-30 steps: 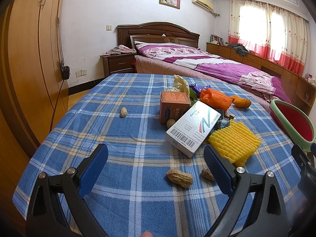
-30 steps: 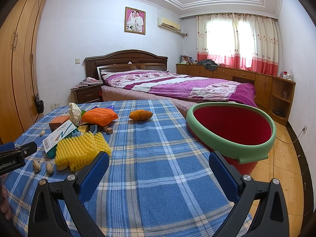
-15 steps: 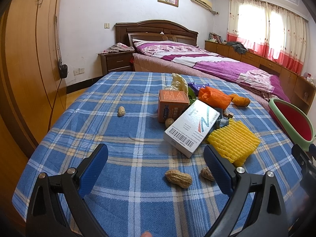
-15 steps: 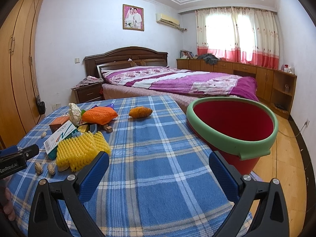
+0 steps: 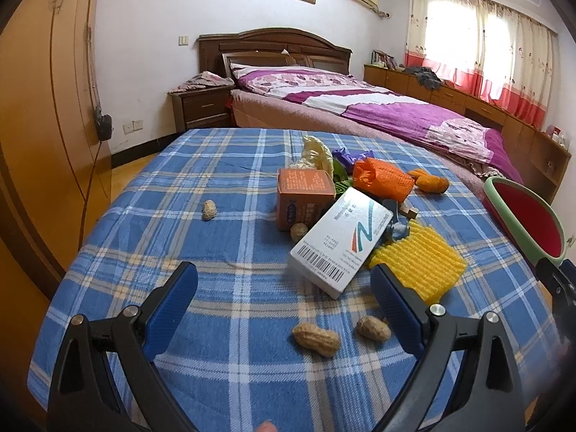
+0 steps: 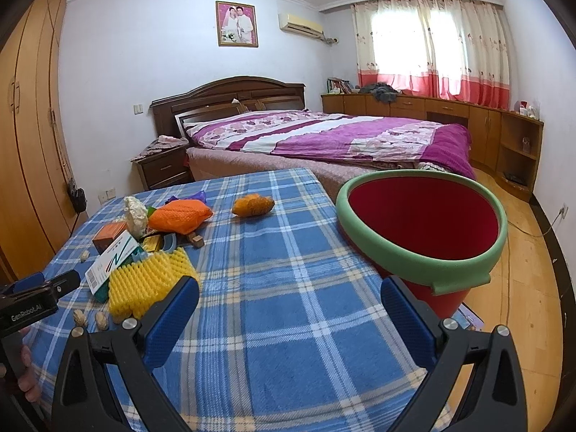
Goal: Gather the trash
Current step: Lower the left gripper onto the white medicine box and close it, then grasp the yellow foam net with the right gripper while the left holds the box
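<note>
Bare checked cloth (image 6: 288,288) lies open between the clustered trash pile (image 6: 144,252) and the red bucket (image 6: 424,223) at the table's right edge.

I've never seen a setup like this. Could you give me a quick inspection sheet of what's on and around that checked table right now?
Surface: blue plaid cloth over the table, lying flat.
Job's things: white box, orange box, yellow foam net, orange foam net, peanuts scattered near the front; red bucket with green rim beside the table's right edge, nothing seen inside.
Clutter: crumpled paper and a purple wrapper behind the boxes.
Grippers: left gripper and right gripper both open, holding nothing.
Cables: a cord on the floor running to a wall socket.
Surroundings: bed, wardrobe, curtained window.
</note>
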Tool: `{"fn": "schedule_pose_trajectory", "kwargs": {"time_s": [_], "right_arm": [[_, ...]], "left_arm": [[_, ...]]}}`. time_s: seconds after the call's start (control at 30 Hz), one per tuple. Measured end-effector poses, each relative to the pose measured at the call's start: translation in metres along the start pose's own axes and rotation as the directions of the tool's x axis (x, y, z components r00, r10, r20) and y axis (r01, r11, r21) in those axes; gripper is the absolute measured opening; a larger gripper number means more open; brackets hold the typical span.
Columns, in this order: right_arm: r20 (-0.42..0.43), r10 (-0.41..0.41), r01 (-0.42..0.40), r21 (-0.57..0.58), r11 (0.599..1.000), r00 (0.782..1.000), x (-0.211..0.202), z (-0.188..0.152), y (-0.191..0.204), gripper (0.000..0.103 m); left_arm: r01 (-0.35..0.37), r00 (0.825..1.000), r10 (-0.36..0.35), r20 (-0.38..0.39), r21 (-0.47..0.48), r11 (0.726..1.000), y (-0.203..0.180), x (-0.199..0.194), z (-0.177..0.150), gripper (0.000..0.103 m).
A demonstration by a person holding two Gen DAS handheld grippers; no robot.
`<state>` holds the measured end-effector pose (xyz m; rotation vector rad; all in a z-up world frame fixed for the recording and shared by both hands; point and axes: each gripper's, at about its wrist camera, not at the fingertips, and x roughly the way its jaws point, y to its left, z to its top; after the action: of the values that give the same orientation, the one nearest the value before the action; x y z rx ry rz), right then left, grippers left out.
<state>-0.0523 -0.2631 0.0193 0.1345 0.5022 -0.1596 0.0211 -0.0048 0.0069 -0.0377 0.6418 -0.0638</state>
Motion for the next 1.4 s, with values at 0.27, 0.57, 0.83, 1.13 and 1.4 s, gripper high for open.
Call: {"fn": "schedule_pose_trajectory", "kwargs": {"time_s": [0.27,0.57,0.83,1.13,1.4], "right_arm": [[-0.047,-0.014,0.015,0.018,1.000,0.999,0.006,0.016,-0.007,0.103],[-0.092,-0.022,0.025,0.029,0.999,0.995,0.017,0.022,-0.010,0.103],[-0.121,-0.031,0.037,0.048,0.998,0.992,0.022,0.019,-0.019,0.103],[-0.127,-0.019,0.025,0.043,0.999,0.992,0.023,0.020,-0.018,0.103],[-0.125,0.029,-0.026,0.021,0.999,0.992,0.021,0.028,0.001,0.103]], "left_arm": [[0.051,0.997,-0.050,-0.056,0.028,0.998,-0.006,0.016,0.017,0.096],[0.076,0.988,-0.061,-0.140,0.108,0.991,-0.022,0.043,0.029,0.096],[0.075,0.981,-0.047,-0.189,0.148,0.986,-0.032,0.061,0.031,0.084],[0.131,0.971,-0.110,-0.210,0.085,0.988,-0.027,0.063,0.031,0.059],[0.156,0.971,-0.149,-0.186,0.024,0.988,-0.016,0.047,0.030,0.056]]}}
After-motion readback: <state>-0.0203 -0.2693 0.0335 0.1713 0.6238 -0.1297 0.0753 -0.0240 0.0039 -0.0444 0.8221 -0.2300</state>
